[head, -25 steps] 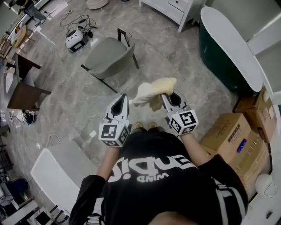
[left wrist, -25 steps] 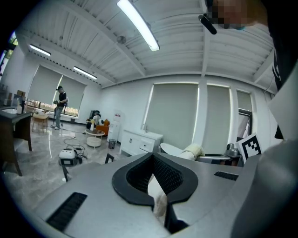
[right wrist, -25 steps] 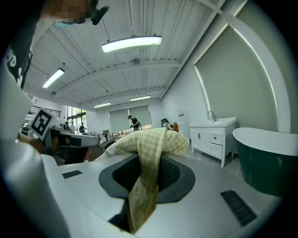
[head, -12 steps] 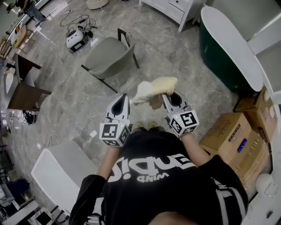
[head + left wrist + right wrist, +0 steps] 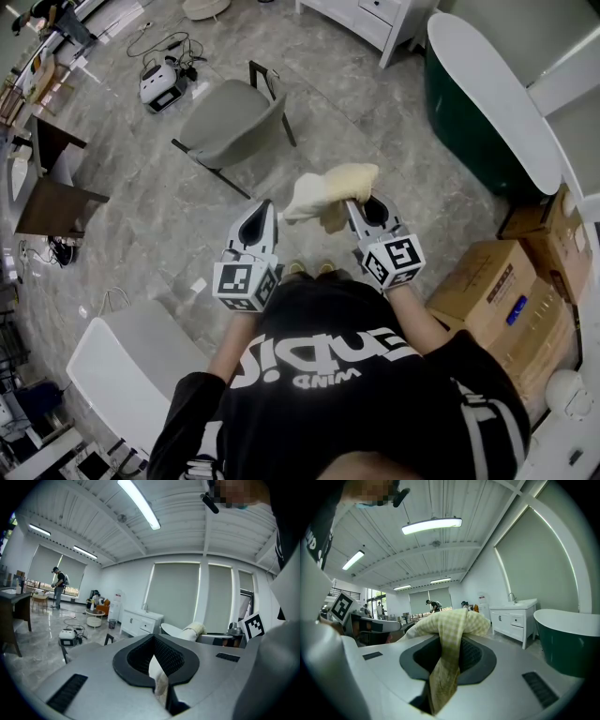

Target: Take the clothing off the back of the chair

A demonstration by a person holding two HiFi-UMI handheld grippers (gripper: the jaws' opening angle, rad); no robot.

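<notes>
Clothing (image 5: 330, 190), a pale yellow bundle, hung in the head view just above picture centre, stretched between the two grippers and clear of the grey chair (image 5: 230, 122), which stood on the marble floor (image 5: 141, 197) at about 11 o'clock from it. The left gripper (image 5: 266, 208) met the cloth's 9 o'clock end and the right gripper (image 5: 353, 208) its 3 o'clock side. A dark green bathtub (image 5: 473, 141) with a white rim lay toward 2 o'clock, and cardboard boxes (image 5: 506, 291) sat at 4 o'clock.

In the left gripper view, that gripper's (image 5: 159, 690) jaws were closed on a thin whitish strip of the clothing (image 5: 155, 667) running down between the dark pads. The rest of the bundle showed at 3 o'clock, beside the other gripper's marker cube (image 5: 253, 626).

In the right gripper view, that gripper's (image 5: 440, 679) jaws were clamped on the clothing (image 5: 452, 623) too. Here the yellow check fabric was heaped over the top and a fold hung down through the gap toward 6 o'clock.
</notes>
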